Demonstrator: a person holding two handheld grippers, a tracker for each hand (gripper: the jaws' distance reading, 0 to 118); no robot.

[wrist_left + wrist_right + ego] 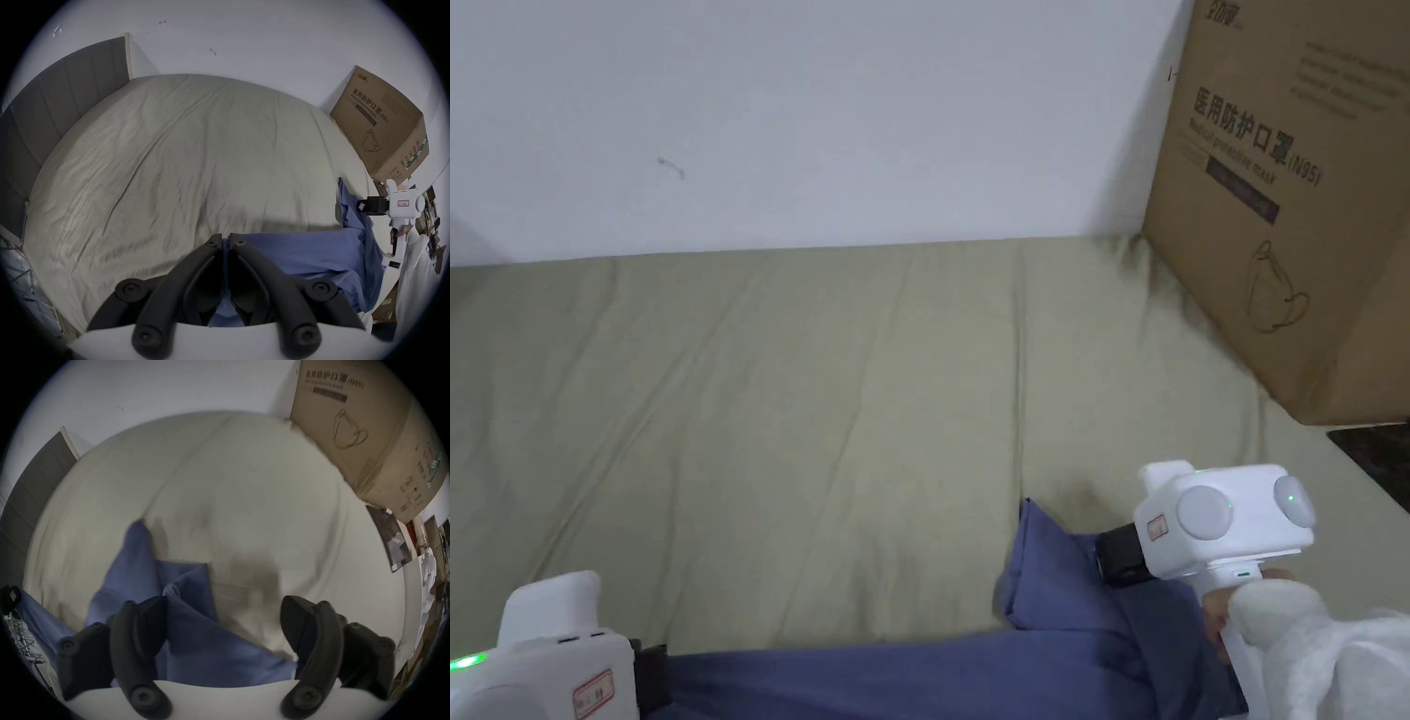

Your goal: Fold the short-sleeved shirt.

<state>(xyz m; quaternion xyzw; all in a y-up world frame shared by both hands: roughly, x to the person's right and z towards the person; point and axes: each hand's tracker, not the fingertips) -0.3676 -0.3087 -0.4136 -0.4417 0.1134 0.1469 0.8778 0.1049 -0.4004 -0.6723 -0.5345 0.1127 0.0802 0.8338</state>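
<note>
The blue short-sleeved shirt (1059, 637) lies on the near edge of the bed, one part standing up in a peak at its right end. My left gripper (658, 675) is at the bottom left, and in the left gripper view its jaws (226, 237) are shut on the shirt's (304, 251) edge. My right gripper (1108, 559) hovers at the shirt's raised right end. Its jaws stand wide apart in the right gripper view (224, 603), with rumpled blue cloth (136, 567) beside the left jaw and reaching into the gap. That view is blurred.
A wrinkled olive sheet (825, 422) covers the bed up to the white wall. A large cardboard box (1294, 234) stands on the bed's far right corner. A grey headboard (48, 109) bounds the left side. A white sleeve (1322, 647) covers the hand on the right gripper.
</note>
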